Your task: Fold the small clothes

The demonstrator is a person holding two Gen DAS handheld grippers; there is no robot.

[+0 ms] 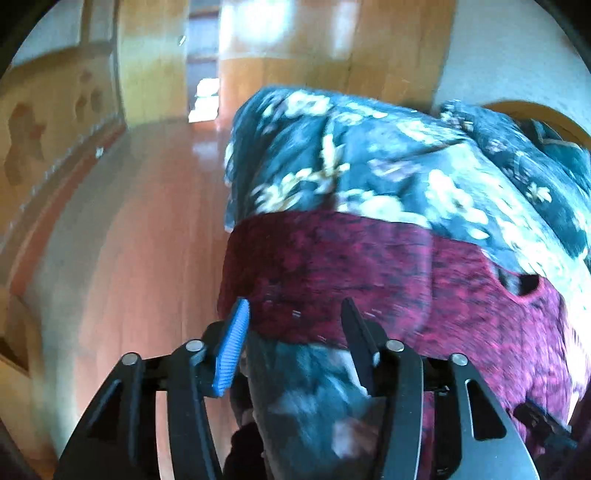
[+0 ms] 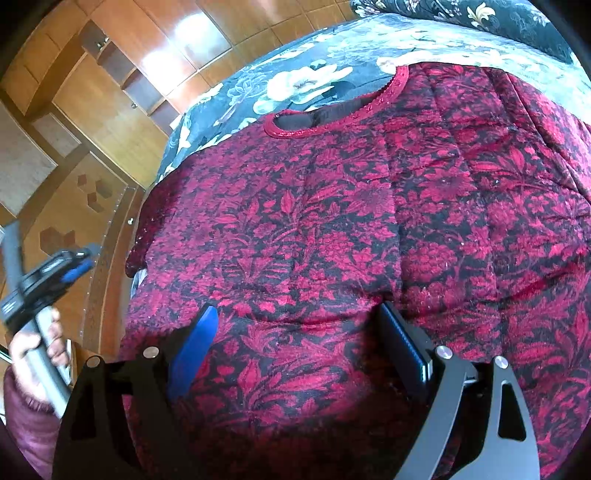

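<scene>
A red and black floral top (image 2: pixel 332 221) lies spread flat on a bed, its round neckline (image 2: pixel 332 118) at the far side. My right gripper (image 2: pixel 299 314) is open, low over the near part of the top, its fingers apart above the cloth and empty. My left gripper (image 1: pixel 295 306) is open at the top's left edge (image 1: pixel 332 280), by the side of the bed, holding nothing. It also shows at the left of the right wrist view (image 2: pixel 70 269), held off the bed's side. The left wrist view is blurred.
The bed has a dark blue bedspread with white flowers (image 1: pixel 369 158), also in the right wrist view (image 2: pixel 288 88). Left of the bed runs a glossy wooden floor (image 1: pixel 147 221). Wooden wardrobes (image 2: pixel 110 74) stand beyond it. A pillow (image 2: pixel 480 18) lies at the far right.
</scene>
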